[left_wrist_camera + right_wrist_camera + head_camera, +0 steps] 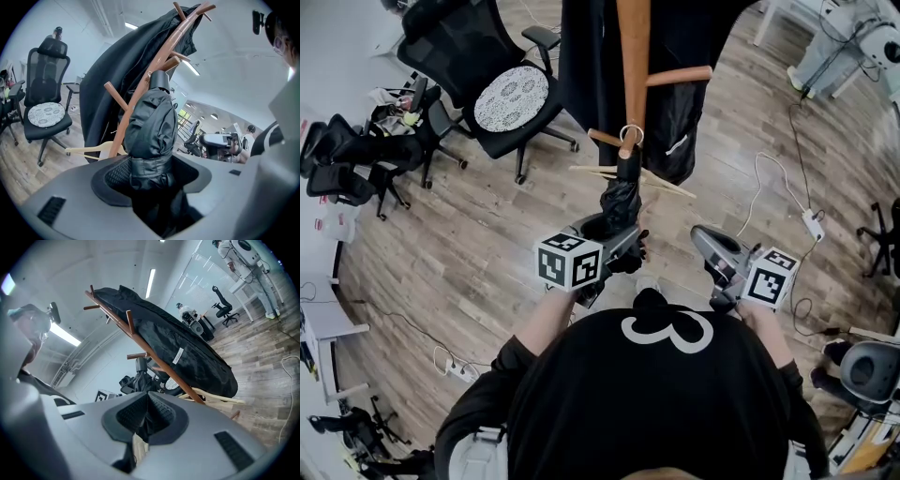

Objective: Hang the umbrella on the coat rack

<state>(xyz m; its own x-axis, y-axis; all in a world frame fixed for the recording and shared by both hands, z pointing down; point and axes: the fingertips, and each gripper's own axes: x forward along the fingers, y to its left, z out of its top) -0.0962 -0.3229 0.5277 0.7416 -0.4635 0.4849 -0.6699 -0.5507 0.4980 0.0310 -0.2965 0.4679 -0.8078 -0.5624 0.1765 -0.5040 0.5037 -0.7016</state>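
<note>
Clamping umbrella (150,122), left gripper (150,176) fingers; right gripper (147,411) fingers pressed together; wooden floor (487,244), office chair (455,42) beyond.

The wood floor (487,253) bears a black office chair (455,42), coat rack (634,66) and white power strip (813,223).

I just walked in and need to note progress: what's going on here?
The person's left gripper is shut on a folded black umbrella, holding its top ring at a lower peg of the wooden coat rack. It hasn't let go yet. The right gripper is shut and empty, off to the side.
</note>
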